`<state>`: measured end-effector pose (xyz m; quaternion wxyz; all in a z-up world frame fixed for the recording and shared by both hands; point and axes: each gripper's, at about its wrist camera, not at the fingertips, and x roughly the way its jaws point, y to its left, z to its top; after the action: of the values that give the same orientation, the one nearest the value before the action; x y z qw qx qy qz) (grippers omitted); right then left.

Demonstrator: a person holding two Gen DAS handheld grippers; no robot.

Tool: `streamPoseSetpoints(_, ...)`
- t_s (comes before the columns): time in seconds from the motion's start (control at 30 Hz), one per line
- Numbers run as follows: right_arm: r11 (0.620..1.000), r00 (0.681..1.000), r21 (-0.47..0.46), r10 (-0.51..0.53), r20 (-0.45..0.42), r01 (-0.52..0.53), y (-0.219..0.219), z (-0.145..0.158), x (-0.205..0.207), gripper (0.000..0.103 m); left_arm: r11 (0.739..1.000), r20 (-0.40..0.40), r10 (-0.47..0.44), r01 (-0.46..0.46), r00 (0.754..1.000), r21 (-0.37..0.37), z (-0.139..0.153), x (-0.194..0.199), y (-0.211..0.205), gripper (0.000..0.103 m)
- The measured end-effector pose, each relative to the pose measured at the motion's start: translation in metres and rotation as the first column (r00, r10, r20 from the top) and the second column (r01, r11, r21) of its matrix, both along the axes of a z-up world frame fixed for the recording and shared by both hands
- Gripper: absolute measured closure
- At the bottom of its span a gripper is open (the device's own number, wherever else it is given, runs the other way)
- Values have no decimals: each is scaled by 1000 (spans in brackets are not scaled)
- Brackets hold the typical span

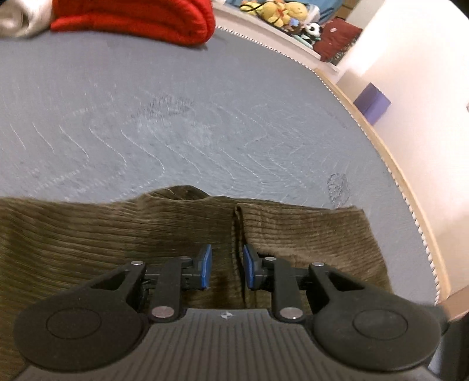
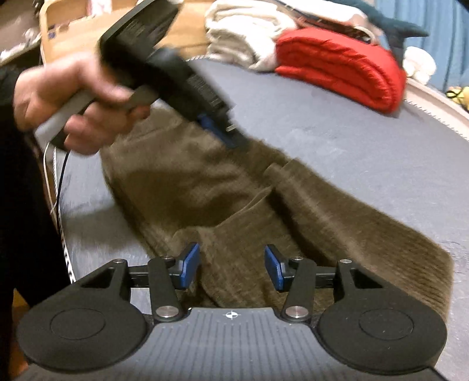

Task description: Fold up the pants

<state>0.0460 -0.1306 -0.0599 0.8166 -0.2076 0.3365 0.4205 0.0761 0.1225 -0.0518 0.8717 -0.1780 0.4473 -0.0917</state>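
Olive corduroy pants (image 2: 234, 199) spread lengthwise on a grey bed (image 1: 176, 123), left tongs (image 1: 225, 271) held slightly parted above a fabric ridge, right tongs (image 2: 232, 265) spread wide over the near cloth, folded red blanket (image 2: 343, 69) stacked at the far edge.

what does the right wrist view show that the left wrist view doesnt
Only the right wrist view shows the person's left hand holding the left gripper over the pants, plus folded white towels. Only the left wrist view shows stuffed toys and a purple box. Both show the olive corduroy pants on the grey bed and the red blanket.
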Motion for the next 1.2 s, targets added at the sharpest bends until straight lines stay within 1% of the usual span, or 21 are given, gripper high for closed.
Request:
streamPoseSetpoints(0.07,999,1000,-27,29,-9,-30,6,-7,1,52,999,-9,4,-5,1000,-33,-5,7,-1,78)
streamPoseSetpoints(0.27,993,996,-77,93,-17,-94,16,-19,1,52,997,1,8,-8,1000,-76,-12,21,-11,78)
streamPoseSetpoints(0.4,991,994,-75,112,-19,-113,16,-22,2,54,995,-3,15,-15,1000,-100,-21,33,-14,78)
streamPoseSetpoints(0.5,987,987,-52,151,-51,-154,13,-20,2,74,993,-26,0,-3,1000,-114,-29,40,-18,78)
streamPoseSetpoints(0.57,984,985,-52,167,-44,-169,11,-18,0,81,995,-31,-12,9,999,-103,-34,43,-22,79)
streamPoseSetpoints(0.6,983,984,-54,173,-41,-175,10,-18,0,88,995,-28,-18,15,999,-98,-35,45,-24,82)
streamPoseSetpoints(0.63,983,984,-50,177,-37,-178,8,-17,0,94,996,-20,-21,19,1000,-83,-35,45,-26,95)
streamPoseSetpoints(0.67,983,984,-40,177,-30,-178,5,-15,1,95,998,-3,-23,22,1000,-66,-32,45,-26,97)
streamPoseSetpoints(0.73,982,982,7,189,-18,-188,-4,-4,2,96,996,48,-15,19,999,-83,-18,43,-20,98)
streamPoseSetpoints(0.8,976,979,83,202,-27,-199,-14,13,3,96,994,103,23,-12,994,-106,-3,39,-10,98)
streamPoseSetpoints(0.83,967,973,122,228,-38,-222,-20,21,3,96,993,102,28,-16,994,-113,-1,38,-8,97)
streamPoseSetpoints(0.9,950,958,157,281,-57,-270,-29,30,1,96,996,51,3,2,999,-89,-8,38,-11,97)
streamPoseSetpoints(0.93,945,948,147,307,-81,-293,-31,29,-1,103,998,2,-26,26,1000,-61,-16,41,-15,95)
streamPoseSetpoints(0.97,939,935,133,332,-121,-317,-32,25,-2,103,999,-49,-39,38,998,-17,-26,43,-18,95)
streamPoseSetpoints(1.0,938,927,94,345,-148,-334,-30,17,-5,103,1000,-62,-20,21,998,15,-30,43,-17,95)
streamPoseSetpoints(1.03,938,927,41,346,-146,-344,-27,10,-8,103,999,-64,1,1,998,33,-32,43,-14,94)
streamPoseSetpoints(1.07,941,936,-27,333,-113,-338,-24,1,-12,102,999,-64,12,-10,998,33,-32,43,-10,91)
streamPoseSetpoints(1.1,941,941,-68,325,-96,-332,-21,-4,-14,99,999,-60,26,-25,998,21,-31,43,-6,89)
streamPoseSetpoints(1.13,941,942,-80,322,-92,-330,-20,-7,-14,97,999,-53,41,-41,998,8,-29,42,-2,84)
streamPoseSetpoints(1.17,944,944,-68,318,-85,-324,-19,-6,-14,95,999,-47,50,-50,998,-3,-27,41,1,82)
streamPoseSetpoints(1.2,949,950,-58,307,-59,-310,-19,-5,-14,86,999,-42,50,-50,998,-7,-25,40,0,82)
